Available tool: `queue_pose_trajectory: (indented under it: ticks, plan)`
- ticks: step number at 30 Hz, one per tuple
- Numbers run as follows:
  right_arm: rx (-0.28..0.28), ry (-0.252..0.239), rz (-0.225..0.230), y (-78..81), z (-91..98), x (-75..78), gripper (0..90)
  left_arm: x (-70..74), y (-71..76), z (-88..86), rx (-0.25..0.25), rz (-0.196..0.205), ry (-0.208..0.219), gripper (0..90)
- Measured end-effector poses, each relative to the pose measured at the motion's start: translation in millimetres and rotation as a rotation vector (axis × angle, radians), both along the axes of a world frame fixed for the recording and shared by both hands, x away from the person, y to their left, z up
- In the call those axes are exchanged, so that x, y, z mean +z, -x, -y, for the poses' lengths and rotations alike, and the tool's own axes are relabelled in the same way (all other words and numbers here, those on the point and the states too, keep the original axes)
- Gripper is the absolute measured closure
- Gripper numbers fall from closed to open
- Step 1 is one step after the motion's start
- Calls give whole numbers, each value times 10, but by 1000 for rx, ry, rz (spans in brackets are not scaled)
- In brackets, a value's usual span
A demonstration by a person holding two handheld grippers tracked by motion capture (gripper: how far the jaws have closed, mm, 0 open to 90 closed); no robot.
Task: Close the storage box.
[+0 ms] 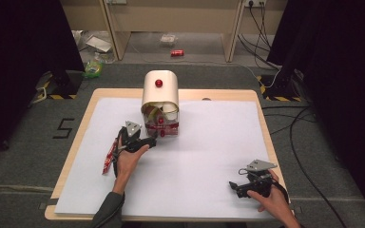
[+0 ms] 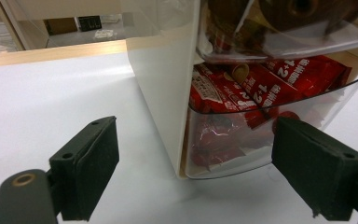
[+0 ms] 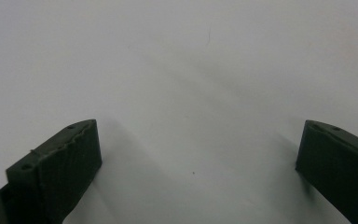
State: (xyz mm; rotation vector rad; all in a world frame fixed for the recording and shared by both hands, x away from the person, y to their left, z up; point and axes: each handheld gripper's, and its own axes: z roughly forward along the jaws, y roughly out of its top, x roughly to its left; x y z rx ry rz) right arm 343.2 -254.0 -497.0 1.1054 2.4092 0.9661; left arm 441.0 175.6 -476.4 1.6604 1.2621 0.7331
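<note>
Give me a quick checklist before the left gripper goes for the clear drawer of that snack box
1. Left gripper open wide enough for the drawer front: ok.
2. Clear drawer pulled out and reachable: ok, it juts from the snack box.
3. Red packets inside the drawer rim: ok.
4. Gripper centred on the drawer: not ok, the box wall sits between the jaws.
5. Right gripper out of the way: ok, open above the white sheet.
6. Red packet by the left hand: cannot tell whether it interferes.

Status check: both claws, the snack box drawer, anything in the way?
Left claw open, at the clear drawer of the white box. Right claw open over bare table cover. Red packet lying beside left hand.
</note>
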Motion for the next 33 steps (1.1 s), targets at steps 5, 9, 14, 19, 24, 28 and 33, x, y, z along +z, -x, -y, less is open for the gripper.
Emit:
queue_pose_trajectory:
  ticks: [5,9,14,19,24,28,33]
  plan:
    - [0,0,0,0,0,0,4,10,-5,4,-2,-2,-10,142]
    - [0,0,0,-1,0,0,4,13,-10,5,3,-6,-10,132]
    - [0,0,0,0,0,0,4,14,0,10,2,-6,-11,144]
    - [0,0,-1,0,0,0,4,25,20,15,-8,-10,-25,183]
    - [0,-1,-1,-1,1,0,4,27,60,18,-26,-14,-23,183]
    - [0,-1,0,0,1,0,3,40,97,35,-42,-19,-19,183]
    - [0,-1,0,0,1,0,4,46,134,41,-50,-23,-18,182]
